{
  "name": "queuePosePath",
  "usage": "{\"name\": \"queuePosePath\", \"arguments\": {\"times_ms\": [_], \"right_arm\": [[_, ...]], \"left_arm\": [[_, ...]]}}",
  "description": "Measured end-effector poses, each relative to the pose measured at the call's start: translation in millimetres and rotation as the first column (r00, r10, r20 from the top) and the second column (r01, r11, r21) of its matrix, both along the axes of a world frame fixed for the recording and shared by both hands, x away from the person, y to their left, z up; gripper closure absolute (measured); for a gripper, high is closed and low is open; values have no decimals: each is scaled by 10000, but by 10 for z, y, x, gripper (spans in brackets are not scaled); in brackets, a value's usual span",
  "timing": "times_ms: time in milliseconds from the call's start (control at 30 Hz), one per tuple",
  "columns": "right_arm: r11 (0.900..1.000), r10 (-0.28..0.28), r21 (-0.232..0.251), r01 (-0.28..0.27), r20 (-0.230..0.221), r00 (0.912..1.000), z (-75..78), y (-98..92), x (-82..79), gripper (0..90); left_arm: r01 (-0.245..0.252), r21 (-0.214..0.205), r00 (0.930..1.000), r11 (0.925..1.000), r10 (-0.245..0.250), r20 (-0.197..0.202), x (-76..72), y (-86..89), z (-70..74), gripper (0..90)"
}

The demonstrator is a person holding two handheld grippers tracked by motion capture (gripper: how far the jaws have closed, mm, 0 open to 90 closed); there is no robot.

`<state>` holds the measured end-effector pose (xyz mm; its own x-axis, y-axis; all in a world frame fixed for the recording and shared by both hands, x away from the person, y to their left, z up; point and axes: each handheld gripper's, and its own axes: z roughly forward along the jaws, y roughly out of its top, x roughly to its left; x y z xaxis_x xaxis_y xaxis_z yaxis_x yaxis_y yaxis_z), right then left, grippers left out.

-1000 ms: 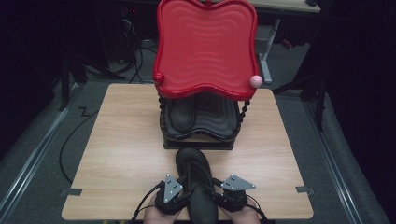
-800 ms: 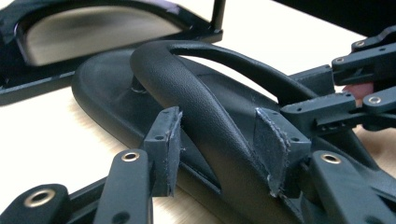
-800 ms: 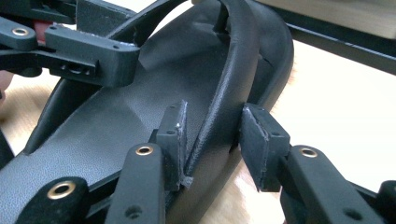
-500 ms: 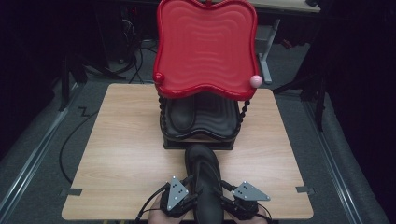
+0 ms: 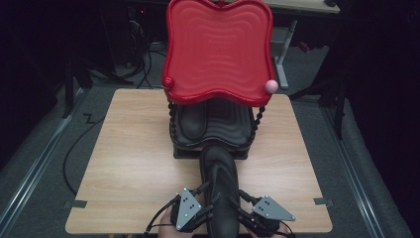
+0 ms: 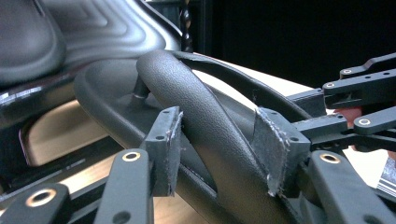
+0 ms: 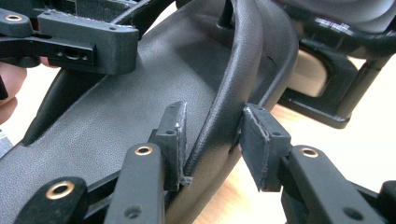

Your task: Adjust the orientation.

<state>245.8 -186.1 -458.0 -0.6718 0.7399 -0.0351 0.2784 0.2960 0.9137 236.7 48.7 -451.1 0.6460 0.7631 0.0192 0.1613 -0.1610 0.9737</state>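
Fingers of both grippers are clamped on the sandal straps, toe now touching the rack.

Our left gripper (image 6: 219, 154) pinches the left strap and our right gripper (image 7: 212, 140) pinches the right one, so we've got the black sandal (image 5: 220, 183) held from both sides. Compared with a second ago it's slid forward across the tabletop (image 5: 129, 158), and its toe has reached the front edge of the rack (image 5: 210, 146) under the red tray (image 5: 218, 49). One sandal (image 5: 192, 121) already sits on the left, so we reckon ours goes into the free spot on the right, needs a little lift first.
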Motion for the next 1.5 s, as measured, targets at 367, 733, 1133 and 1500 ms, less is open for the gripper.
{"name": "queuePosePath", "arguments": {"times_ms": [367, 733, 1133, 1500], "right_arm": [[9993, -365, 135, 358, 503, 9981, 132, -27, 68, 617], [9950, -1003, 62, 1001, 864, 9912, 262, -109, 343, 618], [9859, -1647, -82, 1672, 1324, 9774, 351, 91, 904, 639], [9818, -1897, 98, 1898, 1101, 9756, 494, 186, 1180, 642]], "left_arm": [[79, -21, 9994, 10000, -78, 323, 160, -39, 93, 535], [116, 356, 9969, 9993, -143, 775, 545, -194, 262, 560], [-1142, 241, 9922, 9932, 1128, 528, 1169, -147, 196, 642], [-1986, 253, 9789, 9798, 1970, 550, 1306, -163, 252, 643]]}}
